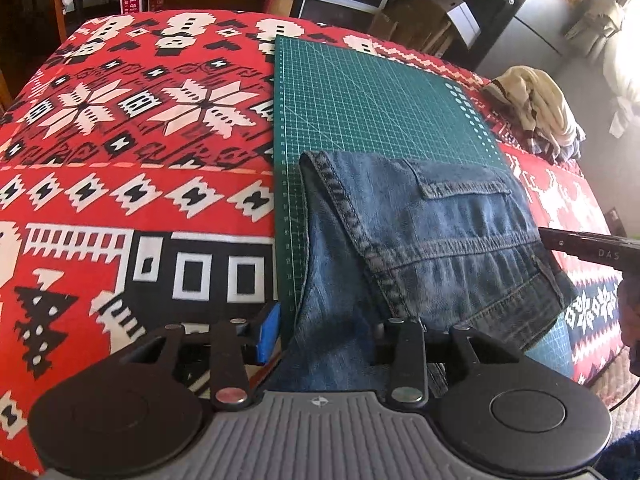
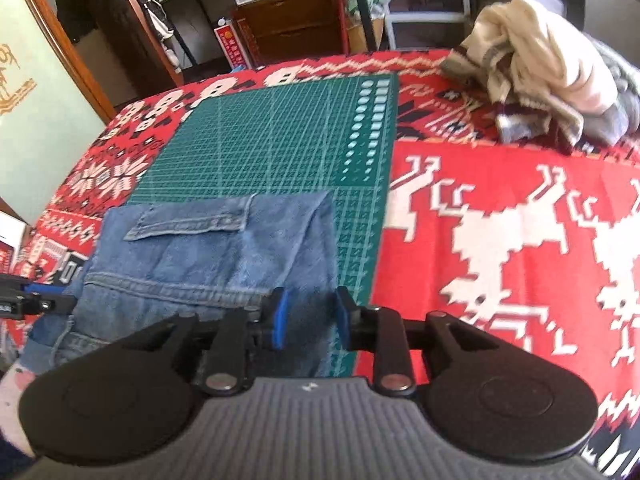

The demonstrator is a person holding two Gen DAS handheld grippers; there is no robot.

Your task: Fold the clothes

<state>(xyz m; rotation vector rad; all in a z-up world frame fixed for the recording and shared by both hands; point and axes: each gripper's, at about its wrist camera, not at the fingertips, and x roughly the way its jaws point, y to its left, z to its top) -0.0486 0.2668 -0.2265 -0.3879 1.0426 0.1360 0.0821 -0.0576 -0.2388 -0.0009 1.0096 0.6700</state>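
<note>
Folded blue jeans (image 1: 432,240) lie on the near half of a green cutting mat (image 1: 360,96), back pocket flap facing up. My left gripper (image 1: 324,330) stands open at the jeans' near left edge. Its left pad (image 1: 269,330) is off the cloth and denim covers the right finger. In the right wrist view the jeans (image 2: 208,256) lie on the mat (image 2: 280,140). My right gripper (image 2: 311,316) is open, its blue pads (image 2: 281,316) straddling the near right edge of the denim. Each gripper shows at the border of the other's view.
A red patterned blanket (image 1: 120,128) covers the table (image 2: 500,220). A heap of cream and grey clothes (image 2: 552,80) lies at the far right corner (image 1: 536,116). Shelves, drawers and boxes stand behind the table.
</note>
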